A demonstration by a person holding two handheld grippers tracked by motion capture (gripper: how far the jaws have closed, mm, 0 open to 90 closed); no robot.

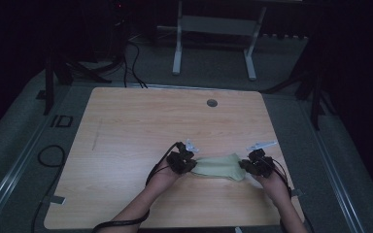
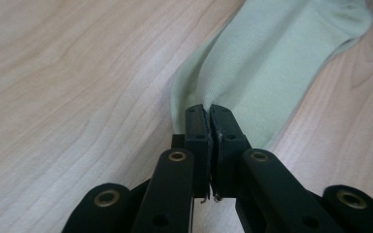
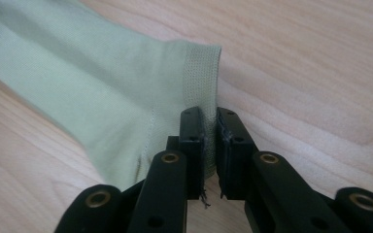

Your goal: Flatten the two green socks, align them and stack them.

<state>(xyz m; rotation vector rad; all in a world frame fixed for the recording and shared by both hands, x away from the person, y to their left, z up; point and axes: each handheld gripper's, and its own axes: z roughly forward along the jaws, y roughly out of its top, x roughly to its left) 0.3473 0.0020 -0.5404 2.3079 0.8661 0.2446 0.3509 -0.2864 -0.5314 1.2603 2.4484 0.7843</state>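
Pale green sock (image 1: 218, 166) lies near front-centre of wooden worktop (image 1: 126, 126), stretched betw. the two grippers. Left gripper (image 2: 210, 110): jaws clamped on one end of sock, fabric pinched up in a ridge. Right gripper (image 3: 208, 116): jaws clamped on the ribbed cuff end. Rest of sock flat on worktop.

You have one pale green knitted fabric piece (image 1: 218, 166), ribbed hem at one end. One light wood-grain table (image 1: 141, 121), one round grey grommet (image 1: 211, 103) in top. Two black two-jaw grippers: left gripper (image 2: 209, 110), right gripper (image 3: 210, 114).
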